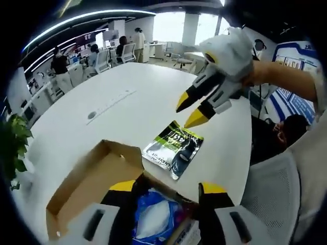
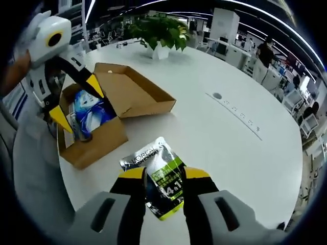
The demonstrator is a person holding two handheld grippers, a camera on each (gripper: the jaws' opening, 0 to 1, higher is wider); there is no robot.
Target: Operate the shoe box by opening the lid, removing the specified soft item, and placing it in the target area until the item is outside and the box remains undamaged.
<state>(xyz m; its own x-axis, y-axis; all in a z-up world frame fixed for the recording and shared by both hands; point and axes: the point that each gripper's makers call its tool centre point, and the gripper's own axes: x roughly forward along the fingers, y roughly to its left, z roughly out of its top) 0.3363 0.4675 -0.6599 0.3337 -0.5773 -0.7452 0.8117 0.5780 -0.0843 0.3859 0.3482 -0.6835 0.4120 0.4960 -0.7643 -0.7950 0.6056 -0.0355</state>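
Over the open shoe box (image 1: 97, 178) my left gripper (image 1: 168, 190) hangs with jaws apart above the blue-and-white packet (image 2: 87, 109) inside. My right gripper (image 2: 164, 176), jaws parted and empty, hovers above the green-and-black pouch (image 2: 156, 176) lying on the white table (image 2: 225, 143) beside the box.

L'OREAL and "4 in 1" on sachet (image 2: 159, 176)

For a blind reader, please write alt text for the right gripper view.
A green-and-silver pouch lies on the white table, seen between the open right gripper's fingers. Beyond it, the left gripper hovers over an open box holding a blue packet.
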